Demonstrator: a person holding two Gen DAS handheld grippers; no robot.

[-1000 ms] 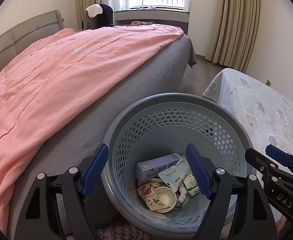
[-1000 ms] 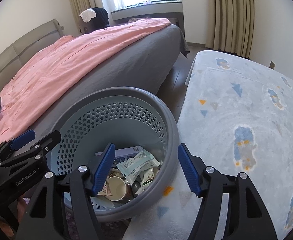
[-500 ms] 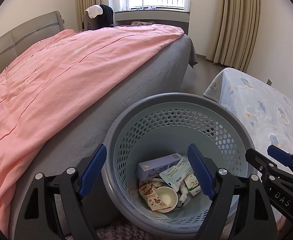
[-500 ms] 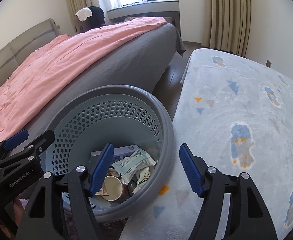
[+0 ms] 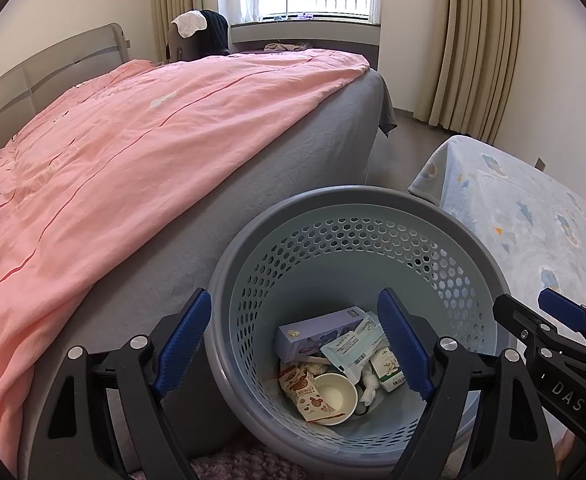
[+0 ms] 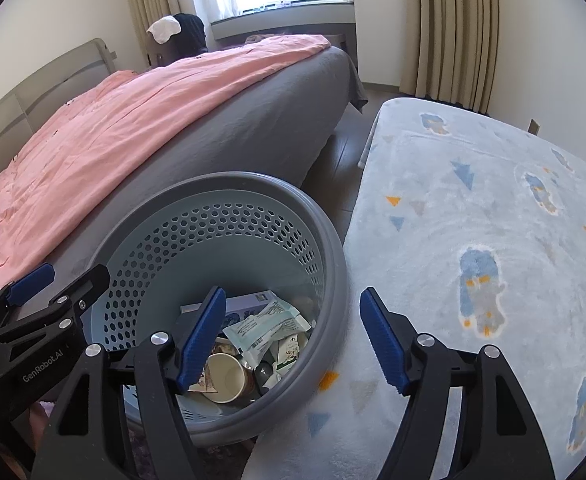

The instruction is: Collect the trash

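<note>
tongs [image 5: 295,342] [image 6: 293,336] gape wide, empty, over basket [image 5: 469,240].

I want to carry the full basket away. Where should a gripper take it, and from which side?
Grip the thick rolled rim of the basket, from above, one jaw inside and one outside. The near or right side is free; the bed blocks the left. The perforated wall looks too round to pinch.

both angled downward, the left hand-held gripper [image 5: 295,336] has just been opening, empty; the right hand-held gripper [image 6: 293,334] gapes empty.
</note>
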